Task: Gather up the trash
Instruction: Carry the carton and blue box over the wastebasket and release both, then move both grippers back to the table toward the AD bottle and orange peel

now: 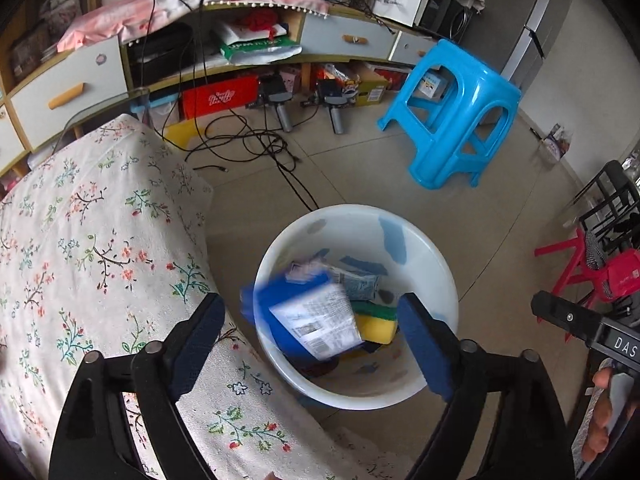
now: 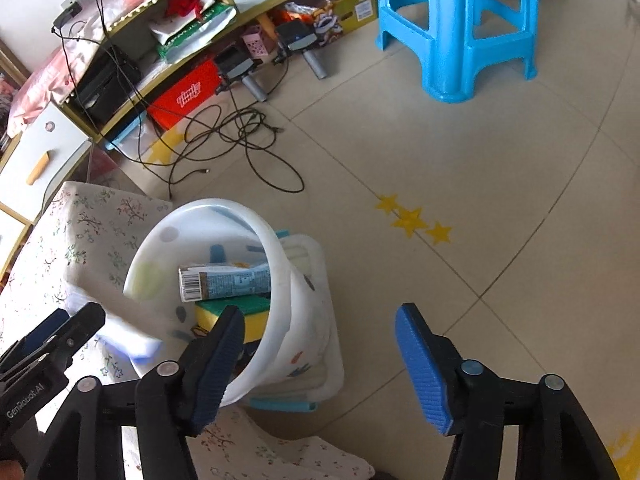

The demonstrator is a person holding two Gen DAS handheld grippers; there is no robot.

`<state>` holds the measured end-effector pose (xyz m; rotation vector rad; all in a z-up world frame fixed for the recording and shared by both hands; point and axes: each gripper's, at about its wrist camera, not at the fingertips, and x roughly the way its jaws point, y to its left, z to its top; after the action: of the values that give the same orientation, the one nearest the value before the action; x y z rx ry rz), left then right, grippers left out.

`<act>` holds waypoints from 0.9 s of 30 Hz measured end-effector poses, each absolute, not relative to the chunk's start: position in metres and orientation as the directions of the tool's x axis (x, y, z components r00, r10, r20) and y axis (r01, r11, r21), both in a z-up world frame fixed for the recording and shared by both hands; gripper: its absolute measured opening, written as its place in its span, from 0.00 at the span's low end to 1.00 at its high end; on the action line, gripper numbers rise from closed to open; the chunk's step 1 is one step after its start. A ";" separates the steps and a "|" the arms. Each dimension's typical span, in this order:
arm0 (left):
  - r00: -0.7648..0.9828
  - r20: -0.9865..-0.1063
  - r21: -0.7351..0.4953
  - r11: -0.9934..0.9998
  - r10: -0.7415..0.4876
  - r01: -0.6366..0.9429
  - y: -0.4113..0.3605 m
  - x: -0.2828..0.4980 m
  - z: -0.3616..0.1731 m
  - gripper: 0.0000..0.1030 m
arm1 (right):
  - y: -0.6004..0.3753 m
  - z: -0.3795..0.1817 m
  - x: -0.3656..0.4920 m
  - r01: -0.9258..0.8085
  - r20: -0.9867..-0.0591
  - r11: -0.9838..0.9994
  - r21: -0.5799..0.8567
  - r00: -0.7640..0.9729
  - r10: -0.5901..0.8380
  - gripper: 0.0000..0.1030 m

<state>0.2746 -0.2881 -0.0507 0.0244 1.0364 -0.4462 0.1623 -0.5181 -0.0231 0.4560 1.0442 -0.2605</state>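
Trash sits in the white bucket (image 1: pixel 436 264) on the floor, right below the left gripper (image 1: pixel 312 340), whose jaws stand wide apart; a blurred blue-and-white packet (image 1: pixel 316 320) hangs between them, touching neither pad. Beneath it lie a yellow-green sponge (image 1: pixel 376 322) and a printed wrapper (image 2: pixel 228 282). The right gripper (image 2: pixel 320 364) stands apart, holding nothing, the bucket beside its left finger

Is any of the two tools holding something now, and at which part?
Nothing is held. The left tool is open above the white bucket, with a blurred blue packet loose between its pads. The right tool is open and empty.
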 end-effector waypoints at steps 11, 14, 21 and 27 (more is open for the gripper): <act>0.451 -0.833 -0.160 0.921 -0.319 0.356 -0.254 0.256 -0.032 0.94 | -0.506 -0.019 0.164 0.401 -0.873 0.883 0.245 0.487 0.021 0.69; 0.454 -0.836 -0.155 0.927 -0.308 0.342 -0.234 0.250 -0.027 0.94 | -0.499 -0.019 0.164 0.391 -0.874 0.883 0.258 0.485 0.040 0.69; 0.454 -0.847 -0.162 0.947 -0.277 0.276 -0.172 0.232 -0.020 0.98 | -0.476 -0.016 0.162 0.355 -0.876 0.902 0.247 0.481 0.050 0.72; 0.452 -0.859 -0.158 0.964 -0.241 0.213 -0.110 0.212 -0.018 0.99 | -0.439 -0.019 0.163 0.279 -0.889 0.942 0.186 0.457 0.041 0.79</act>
<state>0.2120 -0.1102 -0.0182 -0.0288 1.0662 -0.2801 0.1626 -0.4391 -0.0191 0.3269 1.0921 -0.1499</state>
